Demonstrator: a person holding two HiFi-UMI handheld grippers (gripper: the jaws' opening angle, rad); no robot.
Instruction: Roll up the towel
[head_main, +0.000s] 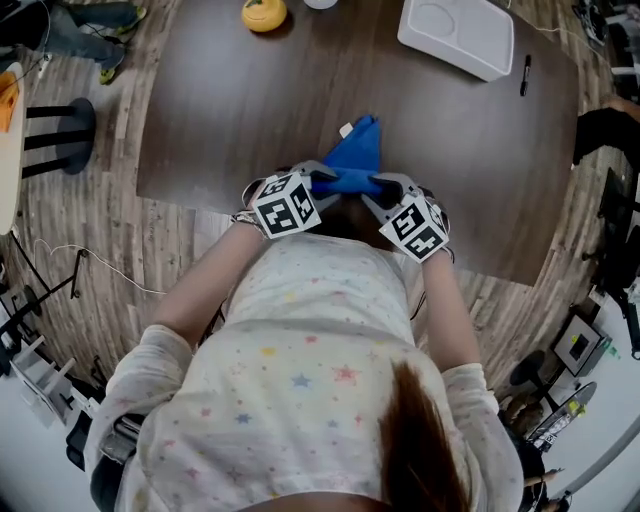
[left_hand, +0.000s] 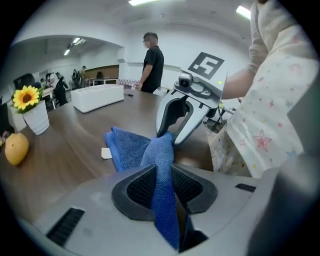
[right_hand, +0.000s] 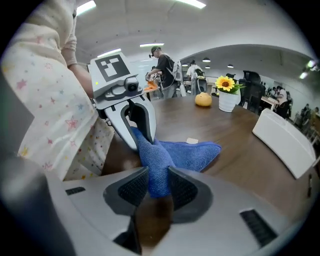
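Left hand-held gripper (left_hand: 162, 186) clamped on blue towel (left_hand: 127, 147), right hand-held gripper (right_hand: 159, 187) pinching same towel

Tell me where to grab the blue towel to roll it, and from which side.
Grip the blue towel at its near edge, one end per gripper, coming from the person's side of the table. The cloth stretches away from there, so that edge is probably easiest to turn over. The left gripper and right gripper are shut on it there.
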